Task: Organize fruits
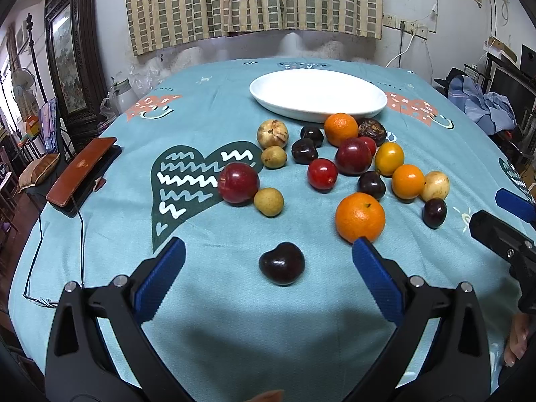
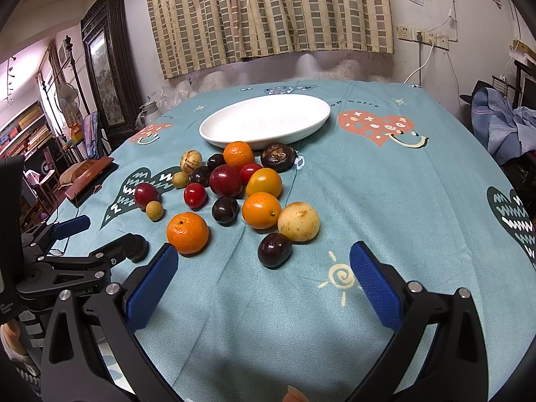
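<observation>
Left wrist view: on our desk (image 1: 207, 288) the white plate (image 1: 318, 95) holds nothing, all fruit still before it; a dark plum (image 1: 282, 263) sits nearest us. Both our left hand-held gripper (image 1: 268, 261) and right hand-held gripper (image 2: 263, 271) are spread, holding nothing. Tablecloth lettering unreadable

Behind your bench (image 1: 207, 221), with its teal printed cloth, a checked curtain (image 1: 254, 0) hangs on a stained white wall (image 2: 428, 3). To your left a dark carved frame (image 2: 107, 60) holds a painting, and a fan (image 1: 23, 83) stands near it. On your right, blue clothes (image 1: 485, 104) lie piled below wall sockets (image 2: 422, 37).
</observation>
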Demonstrator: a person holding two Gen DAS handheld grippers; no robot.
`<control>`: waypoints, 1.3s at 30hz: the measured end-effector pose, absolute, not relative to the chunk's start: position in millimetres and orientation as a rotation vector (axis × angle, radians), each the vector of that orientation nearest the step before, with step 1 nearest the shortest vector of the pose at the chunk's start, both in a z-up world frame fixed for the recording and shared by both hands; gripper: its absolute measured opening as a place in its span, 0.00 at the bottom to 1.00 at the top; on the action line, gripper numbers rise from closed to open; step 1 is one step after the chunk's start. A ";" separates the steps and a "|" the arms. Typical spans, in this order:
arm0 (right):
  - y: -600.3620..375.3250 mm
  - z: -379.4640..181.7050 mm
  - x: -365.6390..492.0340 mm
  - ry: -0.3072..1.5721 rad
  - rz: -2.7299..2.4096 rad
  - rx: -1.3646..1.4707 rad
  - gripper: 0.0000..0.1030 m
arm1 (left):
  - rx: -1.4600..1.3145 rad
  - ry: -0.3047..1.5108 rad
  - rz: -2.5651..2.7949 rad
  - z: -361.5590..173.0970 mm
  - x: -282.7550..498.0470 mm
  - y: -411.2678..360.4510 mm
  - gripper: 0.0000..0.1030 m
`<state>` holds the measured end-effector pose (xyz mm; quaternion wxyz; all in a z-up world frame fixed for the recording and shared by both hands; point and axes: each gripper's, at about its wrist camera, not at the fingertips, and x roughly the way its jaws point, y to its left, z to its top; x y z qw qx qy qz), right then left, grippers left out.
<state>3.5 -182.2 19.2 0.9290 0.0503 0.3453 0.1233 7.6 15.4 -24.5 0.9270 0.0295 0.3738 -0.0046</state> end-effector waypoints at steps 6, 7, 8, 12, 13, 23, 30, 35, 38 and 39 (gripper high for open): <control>-182.0 19.6 3.1 0.707 0.252 0.104 0.99 | 0.059 0.765 -0.010 -23.7 9.2 12.7 0.98; -182.0 19.6 3.1 0.707 0.252 0.104 0.99 | 0.059 0.765 -0.010 -23.4 10.1 11.5 0.98; -181.9 19.0 3.8 0.708 0.252 0.104 0.99 | 0.060 0.765 -0.011 -23.8 9.8 11.9 0.98; -181.9 19.6 3.1 0.708 0.253 0.104 0.99 | 0.059 0.766 -0.010 -24.0 9.9 11.5 0.98; -181.8 19.2 3.6 0.707 0.253 0.104 0.99 | 0.059 0.766 -0.010 -24.4 9.3 12.2 0.98; -182.4 20.5 3.6 0.709 0.253 0.105 0.99 | 0.060 0.773 -0.012 -28.0 9.3 11.5 0.98; -181.4 18.2 2.2 0.701 0.275 0.114 0.99 | 0.055 0.801 -0.071 -31.9 10.5 10.5 0.98; -178.5 16.3 -1.6 0.686 0.329 0.130 0.99 | 0.028 0.836 -0.170 -37.5 10.2 15.7 0.98; -178.6 19.3 -5.0 0.671 0.350 0.132 0.99 | 0.013 0.840 -0.199 -37.7 9.7 19.7 0.95; -178.2 19.3 -5.8 0.666 0.354 0.133 0.99 | 0.013 0.844 -0.208 -38.1 9.9 20.4 0.91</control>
